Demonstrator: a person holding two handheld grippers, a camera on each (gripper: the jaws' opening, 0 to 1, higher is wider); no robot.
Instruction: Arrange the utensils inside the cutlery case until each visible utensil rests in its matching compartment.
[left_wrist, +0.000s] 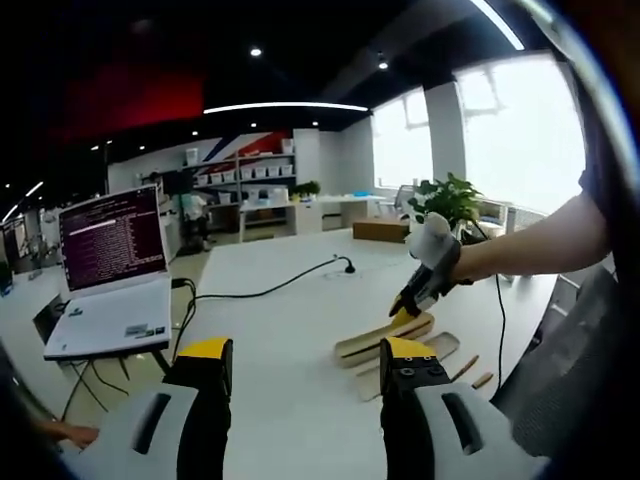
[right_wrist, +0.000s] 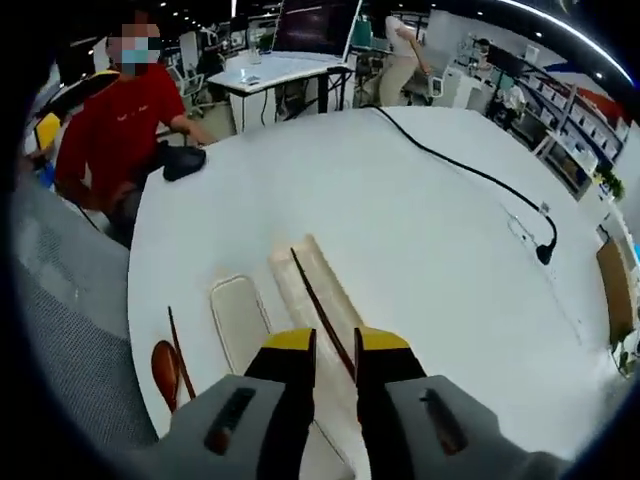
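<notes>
L gripper (left_wrist: 304, 372) hangs over the white tabletop (left_wrist: 290, 330), fingers wide apart, nothing between them. R gripper (right_wrist: 335, 352) sits low over the cutlery case (right_wrist: 300, 290), fingers only a narrow gap apart; a dark chopstick (right_wrist: 320, 305) runs up out of that gap along the case's long slot, can't tell if it's pinched. Case lid (right_wrist: 240, 320) lies just beside the case on the side toward the chair. A 2nd chopstick (right_wrist: 180, 350) and a brown spoon (right_wrist: 163, 368) lie on the tabletop near its edge, outside the case. In left gripper view the R gripper (left_wrist: 410, 305) shows w/ a gloved hand (left_wrist: 435, 255), tip at the case (left_wrist: 385, 340). Laptop (left_wrist: 110, 270) and black cable (left_wrist: 270, 290) farther back
</notes>
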